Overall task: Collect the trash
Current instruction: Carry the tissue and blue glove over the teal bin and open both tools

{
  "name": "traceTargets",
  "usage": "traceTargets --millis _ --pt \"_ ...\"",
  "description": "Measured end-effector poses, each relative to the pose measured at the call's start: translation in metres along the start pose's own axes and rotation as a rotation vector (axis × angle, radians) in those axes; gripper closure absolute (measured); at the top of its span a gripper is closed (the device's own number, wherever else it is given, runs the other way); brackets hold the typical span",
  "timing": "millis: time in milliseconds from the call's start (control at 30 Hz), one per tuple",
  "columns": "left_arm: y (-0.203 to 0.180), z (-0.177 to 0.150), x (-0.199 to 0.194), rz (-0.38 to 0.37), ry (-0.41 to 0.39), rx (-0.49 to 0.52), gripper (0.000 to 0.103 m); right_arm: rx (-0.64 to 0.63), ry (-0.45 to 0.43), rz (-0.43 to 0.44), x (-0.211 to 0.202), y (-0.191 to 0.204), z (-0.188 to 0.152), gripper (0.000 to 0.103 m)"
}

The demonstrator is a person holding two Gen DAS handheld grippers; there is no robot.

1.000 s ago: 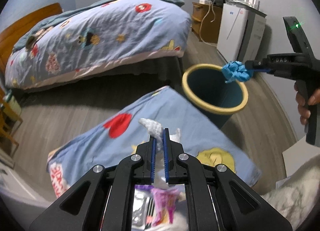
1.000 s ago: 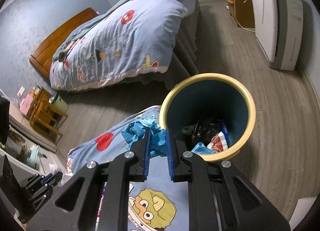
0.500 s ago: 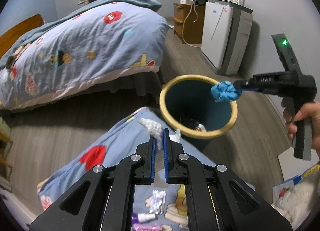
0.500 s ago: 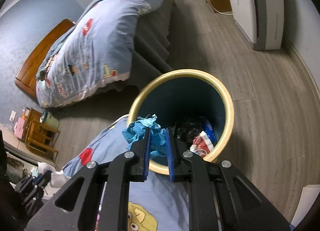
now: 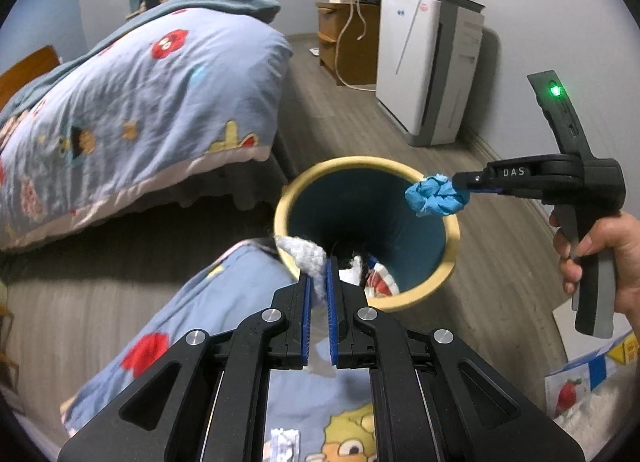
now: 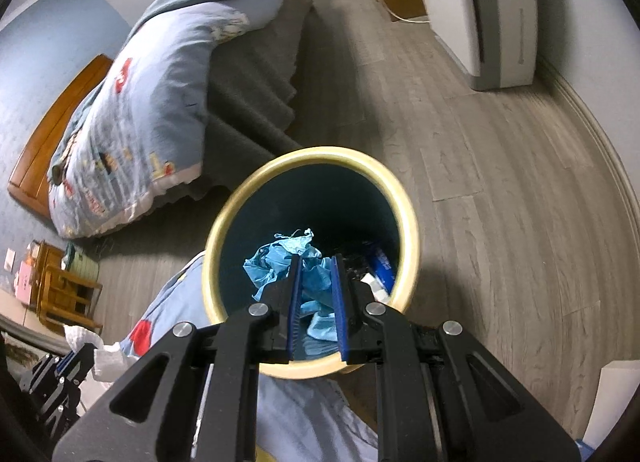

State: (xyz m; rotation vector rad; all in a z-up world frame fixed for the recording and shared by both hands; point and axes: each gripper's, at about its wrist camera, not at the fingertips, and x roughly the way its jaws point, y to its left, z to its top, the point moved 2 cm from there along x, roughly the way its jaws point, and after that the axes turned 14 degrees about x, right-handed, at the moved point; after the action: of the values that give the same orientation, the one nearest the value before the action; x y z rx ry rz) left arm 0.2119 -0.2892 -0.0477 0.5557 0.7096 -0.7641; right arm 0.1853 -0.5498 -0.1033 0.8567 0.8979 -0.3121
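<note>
Over the bin's mouth (image 6: 408, 222), crumpled blue paper (image 6: 280, 262) is clamped by the right gripper (image 6: 316, 298). At the near rim, a white wad (image 5: 308, 258) is pinched in the left gripper (image 5: 318, 294). If released too early, the wad could be dropped onto the patterned cloth (image 5: 240, 302) outside.

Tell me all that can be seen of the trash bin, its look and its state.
The trash bin is round, upright on the wood floor, with a pale yellow rim and dark teal walls, likely plastic. It stands open beside a blue cartoon blanket. Wrappers and dark trash lie at its bottom. The right gripper holds a crumpled blue wad above its mouth.
</note>
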Motion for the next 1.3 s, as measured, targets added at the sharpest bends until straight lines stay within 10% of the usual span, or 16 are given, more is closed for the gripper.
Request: traceTargets --millis 767,967,1100,1300 --pt "0.012 0.048 0.065 -0.046 -0.073 -0.097 0.095 0.008 0.059 -0.034 0.038 -0.006 -0.001 0.089" --pt "0.014 0.049 0.072 -0.042 -0.062 -0.088 0.083 0.016 0.035 -0.017 0.038 -0.004 0.001 0.089" --pt "0.015 0.05 0.073 -0.034 -0.07 -0.083 0.053 0.013 0.011 -0.006 0.036 -0.002 0.003 0.089" --pt "0.016 0.045 0.073 -0.017 -0.072 -0.078 0.05 0.016 0.003 -0.006 0.035 0.001 0.005 0.088"
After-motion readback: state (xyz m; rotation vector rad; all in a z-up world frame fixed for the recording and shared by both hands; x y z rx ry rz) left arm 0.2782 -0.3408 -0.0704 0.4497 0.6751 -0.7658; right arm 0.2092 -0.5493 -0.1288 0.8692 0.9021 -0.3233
